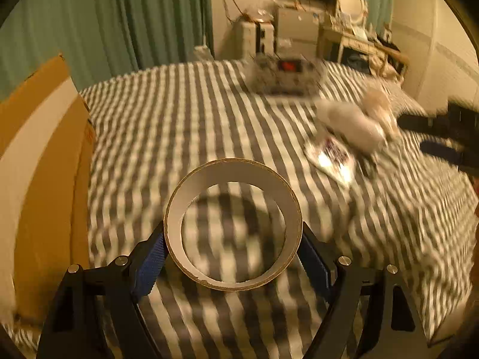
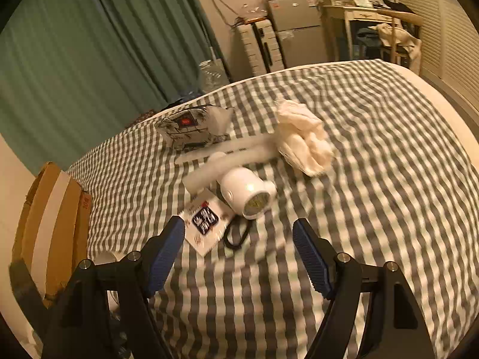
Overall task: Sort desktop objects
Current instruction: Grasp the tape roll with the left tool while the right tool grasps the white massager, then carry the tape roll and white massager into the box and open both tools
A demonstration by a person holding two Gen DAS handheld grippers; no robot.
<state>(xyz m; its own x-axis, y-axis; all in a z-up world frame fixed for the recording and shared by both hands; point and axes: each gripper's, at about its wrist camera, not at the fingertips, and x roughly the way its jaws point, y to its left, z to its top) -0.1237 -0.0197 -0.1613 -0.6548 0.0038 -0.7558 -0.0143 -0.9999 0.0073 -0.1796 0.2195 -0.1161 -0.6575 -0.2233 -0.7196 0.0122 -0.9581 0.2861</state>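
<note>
I have the left tongs (image 1: pixel 233 254) straddling a cardboard tape ring with a white inner face (image 1: pixel 233 224), the blue pads (image 1: pixel 149 266) set against its outer wall on both sides; it looks pinched, but the left view is smeared by motion and I cannot be sure how firmly the pads bear on it. The ring hangs over the grey-and-white checked bed cover (image 1: pixel 167 125), with the tall brown cardboard box (image 1: pixel 45 179) close on the left. My worry is that thin card: squeeze harder and it goes oval, squeeze less and it rolls out between the pads, dropping onto soft cloth where it could wheel off toward the bed's edge. The right tongs (image 2: pixel 239 257) are spread with nothing between them, hovering just near of a flat white printed packet (image 2: pixel 206 224) and a black loop of cord or band (image 2: pixel 236 236) beside it. Beyond those lie a white hair dryer (image 2: pixel 245 191), a crumpled cream cloth (image 2: pixel 302 140) and a patterned tissue pack with a red mark (image 2: pixel 191 128) at the far side. Going down here, one pad could land on the packet and the other on the loop, snagging both, or shove the dryer. The two tongs are working near each other, so crossing paths is a real risk.
</note>
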